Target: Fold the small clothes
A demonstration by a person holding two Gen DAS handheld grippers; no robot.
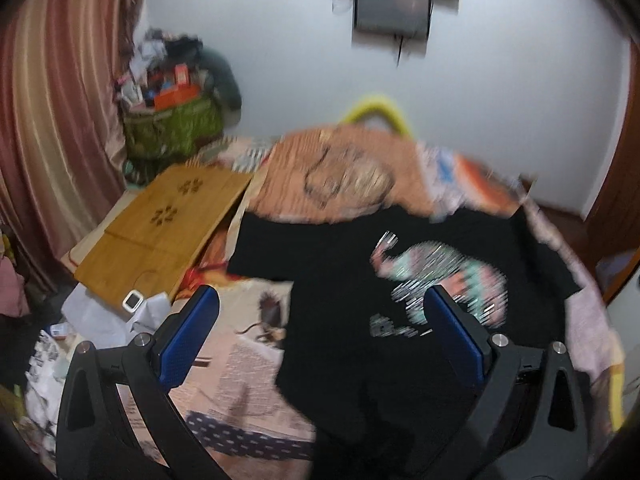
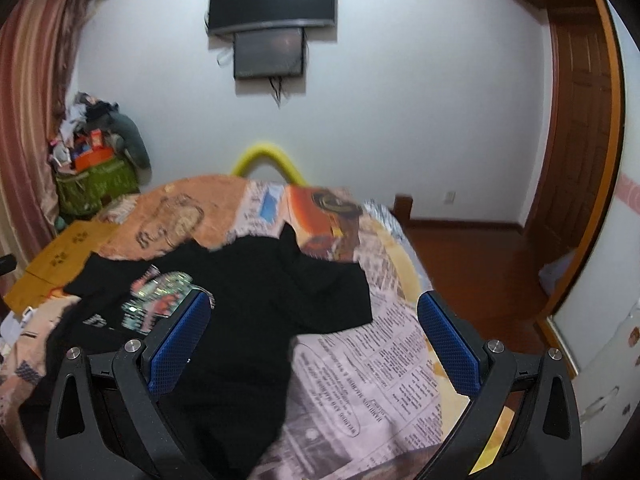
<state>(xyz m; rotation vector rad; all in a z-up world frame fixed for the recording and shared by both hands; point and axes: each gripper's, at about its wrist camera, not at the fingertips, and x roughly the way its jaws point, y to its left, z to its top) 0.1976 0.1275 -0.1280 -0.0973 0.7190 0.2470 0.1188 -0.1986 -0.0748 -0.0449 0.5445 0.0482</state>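
Note:
A small black T-shirt with a pastel elephant print lies spread on the bed's printed sheet. My left gripper is open and empty, hovering above the shirt's lower left part. In the right wrist view the same shirt lies rumpled, its print at the left. My right gripper is open and empty above the shirt's right sleeve edge and the sheet.
A wooden lap table lies at the bed's left side, with a small white device and papers by it. A green bag of clutter stands in the corner by the curtain. A TV hangs on the wall; wooden floor lies right.

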